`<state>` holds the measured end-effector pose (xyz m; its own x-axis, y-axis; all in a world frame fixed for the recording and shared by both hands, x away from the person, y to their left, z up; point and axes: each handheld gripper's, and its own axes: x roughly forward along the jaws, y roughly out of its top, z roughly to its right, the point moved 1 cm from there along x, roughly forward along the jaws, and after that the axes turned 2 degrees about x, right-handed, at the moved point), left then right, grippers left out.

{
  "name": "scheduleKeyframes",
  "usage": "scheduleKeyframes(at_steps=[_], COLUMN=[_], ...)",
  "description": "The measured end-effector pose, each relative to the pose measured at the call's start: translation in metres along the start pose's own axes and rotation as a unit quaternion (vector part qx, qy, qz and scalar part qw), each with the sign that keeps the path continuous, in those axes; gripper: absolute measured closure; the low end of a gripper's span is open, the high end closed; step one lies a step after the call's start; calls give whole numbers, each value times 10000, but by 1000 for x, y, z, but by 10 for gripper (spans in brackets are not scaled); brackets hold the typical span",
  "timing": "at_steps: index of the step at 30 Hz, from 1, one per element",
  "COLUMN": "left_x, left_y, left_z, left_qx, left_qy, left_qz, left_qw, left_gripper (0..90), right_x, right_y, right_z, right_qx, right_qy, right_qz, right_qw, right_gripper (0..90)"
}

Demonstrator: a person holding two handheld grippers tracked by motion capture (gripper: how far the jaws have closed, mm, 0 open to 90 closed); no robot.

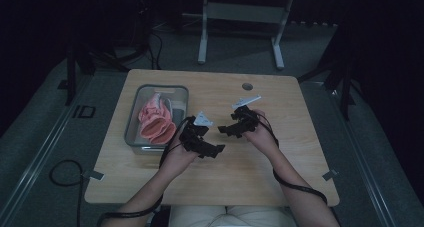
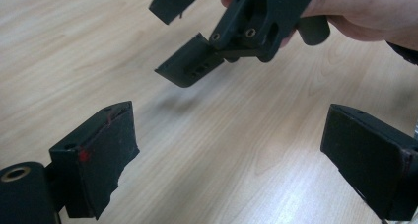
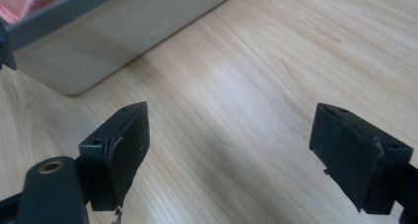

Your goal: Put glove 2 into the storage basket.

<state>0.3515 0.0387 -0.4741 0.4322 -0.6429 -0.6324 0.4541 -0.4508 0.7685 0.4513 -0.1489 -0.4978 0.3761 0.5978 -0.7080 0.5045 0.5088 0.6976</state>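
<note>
Both jaws are held wide apart on the left hand-held gripper [image 1: 212, 149] and the right hand-held gripper [image 1: 227, 129], nothing gripped, while the pink cloth [image 1: 155, 123] is sat in the grey tub [image 1: 131, 137] on the worktop [image 1: 280, 157], no readable labels anywhere.

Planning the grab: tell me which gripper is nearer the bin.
Left. The left gripper hovers just right of the bin; the right gripper is farther right, mid-table.

Both grippers — left gripper [image 1: 218, 150], right gripper [image 1: 223, 130] — agape
</note>
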Motion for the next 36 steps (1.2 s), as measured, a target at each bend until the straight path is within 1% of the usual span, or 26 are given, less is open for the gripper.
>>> scheduleKeyframes(at_steps=[2, 3, 4, 6, 9, 11, 14, 16, 18, 21, 25, 30, 33, 36], left_x=[4, 6, 6, 12, 15, 18, 23, 25, 29, 33, 37, 43, 45, 48], left_y=[-3, -4, -4, -8, -10, -13, -18, -20, -24, -30, -38, -46, -49, -53], left_z=[4, 6, 6, 12, 15, 18, 21, 21, 23, 25, 26, 28, 29, 28], left_qx=[53, 112, 112, 220, 240, 275, 282, 316, 388, 440, 447, 482, 510, 465], left_qy=[-48, -67, -67, -138, -165, -175, -221, -234, -252, -224, -164, -200, -212, -234], left_qz=[1, -5, -5, -9, -27, -32, -43, -62, -106, -109, -113, -187, -205, -206], left_qw=[10000, 9999, 9999, 9997, 9996, 9995, 9993, 9992, 9989, 9987, 9988, 9985, 9983, 9984], left_gripper=[65, 65, 65, 65, 65, 64, 64, 65, 65, 63, 60, 60, 57, 57], right_x=[0, 1, 1, 2, 2, 3, 5, 6, 8, 8, 9, 9, 11, 12], right_y=[-5, -7, -7, -13, -17, -23, -30, -33, -40, -47, -54, -63, -67, -70], right_z=[1, 2, 2, 1, 0, -1, -2, -3, -4, -5, -5, -5, -4, -4], right_qx=[-8, 7, 7, -18, -60, -55, -80, -83, -119, -140, -178, -235, -320, -379], right_qy=[17, 27, 27, 20, -14, 50, 19, 19, -1, -2, 17, 26, -61, -87], right_qz=[21, 13, 13, 25, 21, 42, 14, -4, -31, -31, -41, -55, -85, -98], right_qw=[10000, 10000, 10000, 10000, 10000, 10000, 10000, 10000, 9999, 9999, 9998, 9997, 9994, 9992], right_gripper=[152, 152, 152, 152, 152, 152, 152, 152, 151, 150, 140, 131, 123, 123])
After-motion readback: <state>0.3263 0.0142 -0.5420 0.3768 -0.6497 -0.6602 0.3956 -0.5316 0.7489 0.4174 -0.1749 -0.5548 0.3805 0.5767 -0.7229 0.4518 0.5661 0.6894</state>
